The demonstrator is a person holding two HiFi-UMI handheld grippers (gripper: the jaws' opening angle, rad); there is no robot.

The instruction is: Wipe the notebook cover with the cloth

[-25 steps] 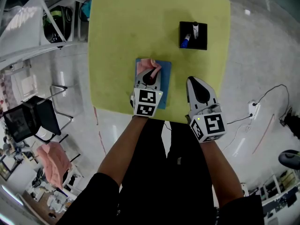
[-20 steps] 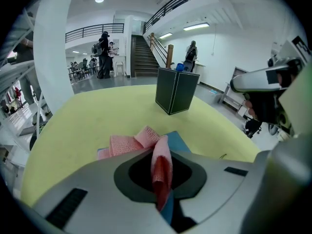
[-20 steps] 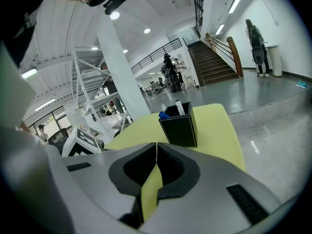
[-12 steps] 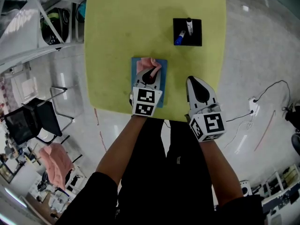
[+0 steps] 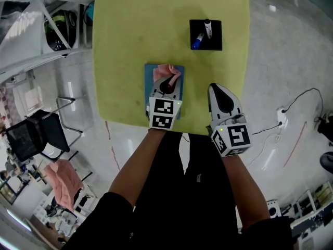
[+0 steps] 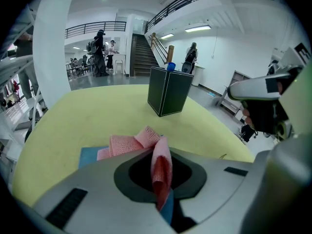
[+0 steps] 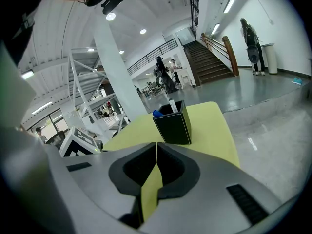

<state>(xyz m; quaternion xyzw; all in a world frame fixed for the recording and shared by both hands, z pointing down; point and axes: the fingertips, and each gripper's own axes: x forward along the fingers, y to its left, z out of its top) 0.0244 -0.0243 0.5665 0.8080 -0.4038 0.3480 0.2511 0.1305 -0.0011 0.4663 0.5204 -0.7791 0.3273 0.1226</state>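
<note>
A blue notebook (image 5: pixel 149 73) lies near the front edge of the yellow-green table (image 5: pixel 130 30). A pink cloth (image 5: pixel 167 71) rests on its cover, bunched at the far end. My left gripper (image 5: pixel 167 78) is over the notebook, shut on the pink cloth (image 6: pixel 158 160), which runs up between the jaws and spreads onto the blue notebook (image 6: pixel 90 155). My right gripper (image 5: pixel 219 90) hangs at the table's front right edge, shut with nothing held; in the right gripper view (image 7: pixel 156 147) its jaws meet.
A black pen holder (image 5: pixel 205 34) with markers stands on the table's far right, also seen as the pen holder (image 7: pixel 173 125) and the box (image 6: pixel 168 89). A black chair (image 5: pixel 31 134) and shelving are on the floor to the left. Cables lie on the floor at right.
The left gripper with the cloth has shifted slightly along the notebook cover. The right gripper has stayed where it was.
</note>
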